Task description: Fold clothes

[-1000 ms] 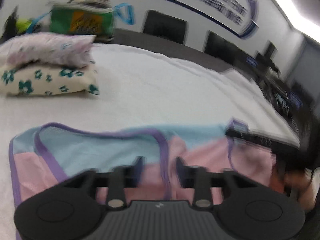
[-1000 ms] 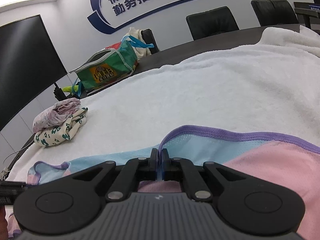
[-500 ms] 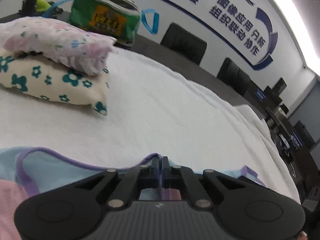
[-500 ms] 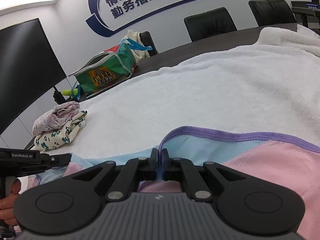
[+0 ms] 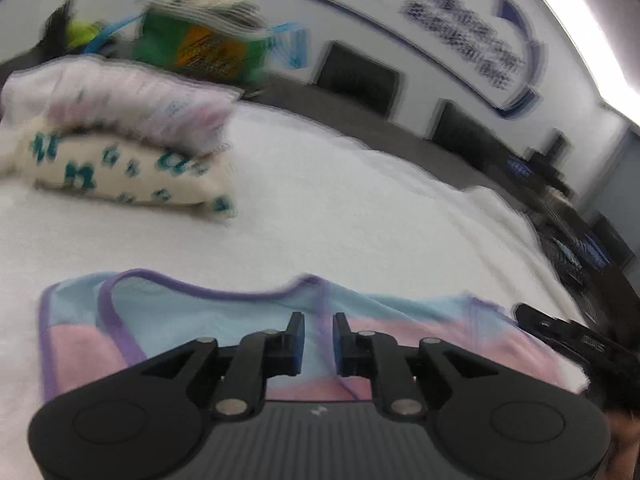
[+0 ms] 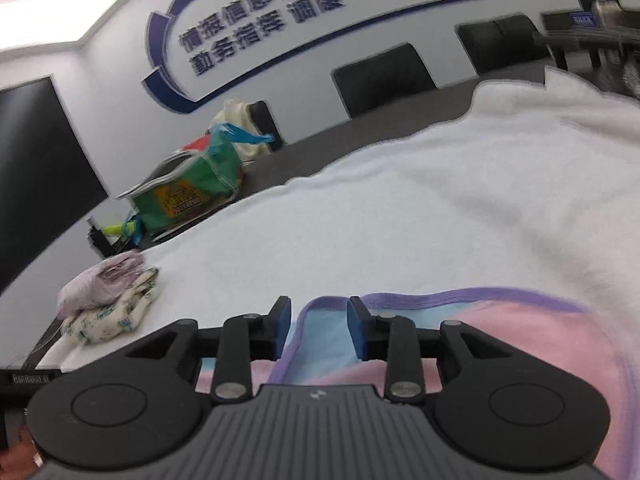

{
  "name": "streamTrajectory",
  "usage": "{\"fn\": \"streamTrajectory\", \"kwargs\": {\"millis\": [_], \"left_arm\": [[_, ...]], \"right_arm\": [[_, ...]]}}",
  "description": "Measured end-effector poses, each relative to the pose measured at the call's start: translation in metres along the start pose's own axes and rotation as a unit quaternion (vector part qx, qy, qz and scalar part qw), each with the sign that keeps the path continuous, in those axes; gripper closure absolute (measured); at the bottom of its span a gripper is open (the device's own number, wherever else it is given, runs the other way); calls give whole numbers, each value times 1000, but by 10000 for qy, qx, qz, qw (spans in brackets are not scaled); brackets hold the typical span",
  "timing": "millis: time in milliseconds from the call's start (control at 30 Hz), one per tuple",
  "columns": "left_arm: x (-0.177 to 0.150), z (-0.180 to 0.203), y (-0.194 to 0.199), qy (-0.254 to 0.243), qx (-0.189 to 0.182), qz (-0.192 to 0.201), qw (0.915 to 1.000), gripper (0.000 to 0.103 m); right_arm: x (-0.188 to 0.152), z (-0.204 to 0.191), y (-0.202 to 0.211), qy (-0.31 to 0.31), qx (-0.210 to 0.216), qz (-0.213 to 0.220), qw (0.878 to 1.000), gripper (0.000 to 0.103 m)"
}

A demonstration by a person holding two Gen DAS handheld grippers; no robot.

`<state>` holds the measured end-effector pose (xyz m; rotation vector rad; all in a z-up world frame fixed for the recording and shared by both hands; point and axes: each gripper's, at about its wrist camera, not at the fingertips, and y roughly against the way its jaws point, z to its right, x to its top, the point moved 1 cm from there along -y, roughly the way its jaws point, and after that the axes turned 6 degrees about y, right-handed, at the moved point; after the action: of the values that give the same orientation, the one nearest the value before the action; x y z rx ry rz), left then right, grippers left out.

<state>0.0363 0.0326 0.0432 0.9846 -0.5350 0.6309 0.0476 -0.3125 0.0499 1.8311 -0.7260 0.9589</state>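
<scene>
A pink and light-blue garment with purple trim (image 5: 208, 312) lies flat on the white towel-covered table (image 5: 360, 208). My left gripper (image 5: 319, 322) is open just above the garment's purple edge, holding nothing. My right gripper (image 6: 319, 312) is open too, its fingers either side of the purple-trimmed edge of the same garment (image 6: 500, 328). The right gripper's body shows at the right edge of the left wrist view (image 5: 576, 340).
Two folded clothes are stacked at the far left: a pink floral one (image 5: 120, 96) on a cream one with teal flowers (image 5: 120, 176); the stack also shows in the right wrist view (image 6: 108, 304). A green bag (image 6: 188, 196) and black chairs (image 6: 384, 76) stand behind.
Both grippers were shut on the garment's purple edge half a second ago; now both have opened and let it go. The garment lies flat on the towel.
</scene>
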Motion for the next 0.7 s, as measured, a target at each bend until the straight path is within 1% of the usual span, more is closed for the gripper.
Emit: {"fn": "streamTrajectory", "kwargs": {"millis": [33, 67, 133, 167, 200, 233, 267, 300, 333, 367, 433, 467, 500, 533, 567, 633, 700], "left_arm": [[-12, 9, 17, -361, -237, -36, 9991, 66], [-28, 18, 33, -784, -545, -119, 9954, 63], [-60, 30, 54, -1364, -1133, -403, 9833, 63], [-74, 33, 58, -1494, -1281, -558, 9789, 63], [-88, 37, 61, -1592, -1399, -715, 9747, 63], [-101, 39, 60, -1692, -1345, -848, 9727, 63], [-111, 41, 59, -1769, -1158, -926, 9730, 66], [-120, 41, 58, -1838, -954, -961, 9736, 67], [-125, 40, 58, -1891, -915, -961, 9730, 73], [-129, 38, 59, -1947, -957, -976, 9713, 83], [-127, 35, 62, -1902, -936, -978, 9724, 97], [-126, 33, 63, -1871, -919, -978, 9731, 98], [-125, 32, 64, -1840, -902, -977, 9739, 99], [-121, 29, 67, -1783, -899, -921, 9755, 100], [-120, 25, 73, -1729, -909, -868, 9769, 102], [-117, 21, 80, -1656, -975, -757, 9784, 101], [-117, 19, 85, -1604, -1074, -652, 9790, 96]], "right_arm": [[0, -1, 8, 54, 28, -46, 10000, 72], [-1, -3, 16, 133, 75, -97, 9998, 72], [-20, -12, 49, 618, 381, -250, 9970, 71], [-34, -14, 65, 724, 416, -304, 9960, 71], [-46, -14, 76, 698, 346, -306, 9965, 71], [-59, -14, 86, 673, 275, -307, 9969, 71], [-71, -14, 97, 647, 205, -309, 9972, 71], [-83, -14, 107, 632, 149, -311, 9974, 71], [-90, -17, 113, 694, 216, -314, 9969, 71], [-98, -20, 119, 757, 283, -318, 9962, 71], [-110, -24, 126, 910, 465, -300, 9943, 72], [-115, -29, 125, 1031, 528, -305, 9928, 73], [-119, -34, 121, 1168, 533, -386, 9910, 86], [-121, -36, 120, 1344, 409, -391, 9893, 100], [-123, -37, 120, 1498, 294, -386, 9875, 100], [-120, -28, 130, 1435, 214, -216, 9892, 100], [-118, -21, 138, 1364, 122, -198, 9904, 101]]}}
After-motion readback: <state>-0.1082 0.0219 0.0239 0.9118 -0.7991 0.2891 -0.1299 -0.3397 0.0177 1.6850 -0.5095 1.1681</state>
